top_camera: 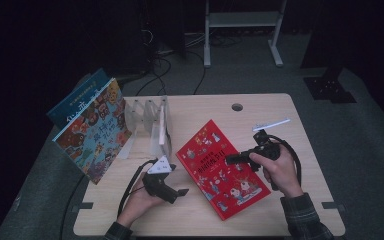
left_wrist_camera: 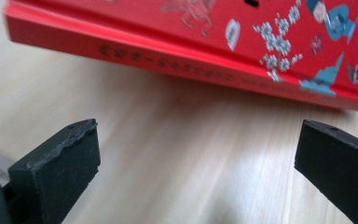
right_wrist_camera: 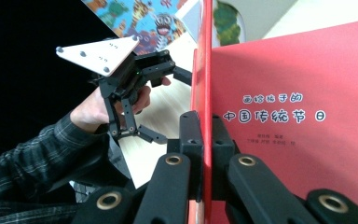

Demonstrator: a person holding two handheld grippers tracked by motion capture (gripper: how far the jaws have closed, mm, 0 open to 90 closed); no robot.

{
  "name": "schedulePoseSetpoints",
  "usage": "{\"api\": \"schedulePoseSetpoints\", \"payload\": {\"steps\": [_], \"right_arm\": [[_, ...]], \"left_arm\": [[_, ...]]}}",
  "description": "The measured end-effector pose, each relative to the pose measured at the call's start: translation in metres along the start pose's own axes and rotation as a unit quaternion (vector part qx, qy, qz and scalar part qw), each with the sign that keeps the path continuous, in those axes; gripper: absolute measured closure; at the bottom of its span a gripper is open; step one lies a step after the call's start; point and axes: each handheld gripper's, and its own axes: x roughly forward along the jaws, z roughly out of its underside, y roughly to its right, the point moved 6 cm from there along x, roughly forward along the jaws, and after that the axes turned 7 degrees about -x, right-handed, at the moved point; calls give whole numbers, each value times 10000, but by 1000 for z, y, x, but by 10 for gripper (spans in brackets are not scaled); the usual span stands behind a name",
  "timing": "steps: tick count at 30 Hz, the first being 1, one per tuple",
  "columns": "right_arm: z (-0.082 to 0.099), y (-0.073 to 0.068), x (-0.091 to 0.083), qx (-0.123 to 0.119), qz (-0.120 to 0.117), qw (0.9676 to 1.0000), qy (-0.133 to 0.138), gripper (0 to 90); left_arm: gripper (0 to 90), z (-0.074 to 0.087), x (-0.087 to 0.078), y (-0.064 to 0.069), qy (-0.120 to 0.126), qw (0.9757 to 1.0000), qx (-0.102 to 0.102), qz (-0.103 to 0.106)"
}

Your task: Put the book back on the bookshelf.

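Currently the red book (top_camera: 222, 170) lies on the table (top_camera: 260, 107), its front cover lifted open by the right gripper (top_camera: 231, 159). That gripper's jaws are clenched on the cover's edge; the right gripper view shows the thin red board (right_wrist_camera: 207, 70) pinched edge-on between the two black pads, with the plain red inside page (right_wrist_camera: 303, 74) beside it carrying white Chinese characters in two lines, plus a smaller line below.

Book details: bright red hardcover, cover printed with small cartoon figures, white blossom sprigs and teal shapes. Spine (left_wrist_camera: 177, 63) is red with a row of dark characters, too blurred to read in the left gripper view. Its outline sits at a diagonal to the table's edges.

Left gripper (top_camera: 180, 192) sits just left of the book, near its lower left edge, not touching it. Jaws are released and stand wide apart with bare wood between them; the book's spine runs across just beyond the tips. Grey three-cornered plate (top_camera: 161, 166) on top of it faces up.

Left of the book, a clear slotted rack (top_camera: 150, 122) stands on the table. Further left of the book, a colourful picture book (top_camera: 95, 132) leans against a blue book (top_camera: 77, 102) at the table's left edge.
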Motion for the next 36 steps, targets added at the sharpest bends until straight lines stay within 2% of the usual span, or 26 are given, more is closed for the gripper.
{"api": "schedulePoseSetpoints", "payload": {"steps": [2,3,4,6,8,11,13,14,15,17,21,24,25,26,28,29,30,31,32,33,35,36], "right_arm": [[-5,-5,-6,-101,-30,9999,120,876],[-6,-7,-8,-97,-52,9999,116,876],[-6,-7,-8,-97,-52,9999,116,876],[-10,-11,-12,-154,-100,9997,183,876],[-14,-16,-18,-235,-135,9993,253,876],[-16,-20,-20,-292,-160,9990,311,876],[-18,-26,-22,-378,-217,9983,385,876],[-19,-29,-23,-464,-221,9975,479,876],[-19,-29,-23,-464,-221,9975,479,876],[-19,-34,-27,-560,-303,9963,580,876],[-17,-37,-28,-696,-371,9942,731,875],[-10,-36,-26,-850,-524,9897,1024,875],[-7,-35,-25,-884,-564,9882,1116,875],[-7,-35,-25,-884,-564,9882,1116,875],[-3,-34,-20,-947,-650,9849,1298,875],[1,-33,-15,-1048,-702,9816,1433,875],[1,-33,-15,-1048,-702,9816,1433,875],[3,-32,-13,-1072,-723,9808,1461,875],[6,-31,-10,-1129,-794,9778,1578,874],[8,-30,-9,-1150,-826,9768,1609,874],[13,-28,-5,-1224,-910,9744,1653,874],[14,-27,-4,-1255,-923,9742,1633,873]], "left_arm": [[0,-8,-2,-2,26,10000,28,10],[0,-19,-2,-1,14,10000,19,86],[0,-19,-2,-1,14,10000,19,86],[0,-28,-2,1,15,9999,67,133],[0,-41,0,5,51,9996,123,266],[0,-48,1,7,62,9993,167,318],[0,-56,1,11,181,9985,100,505],[0,-61,-1,11,283,9980,72,552],[2,-61,-1,11,283,9980,72,552],[12,-67,-4,14,392,9961,-50,788],[17,-71,-9,14,500,9960,3,741],[85,-74,-21,9,819,9922,-173,919],[107,-74,-21,9,819,9922,-173,919],[107,-75,-25,8,923,9909,-212,960],[159,-79,-32,7,1175,9874,-220,1037],[233,-80,-37,7,1308,9852,-196,1086],[277,-80,-37,7,1308,9852,-196,1086],[277,-82,-43,6,1472,9809,-238,1247],[332,-83,-45,6,1530,9794,-228,1298],[367,-85,-49,6,1587,9773,-201,1389],[438,-86,-53,6,1631,9755,-179,1465],[464,-87,-56,6,1634,9746,-148,1527]]}}
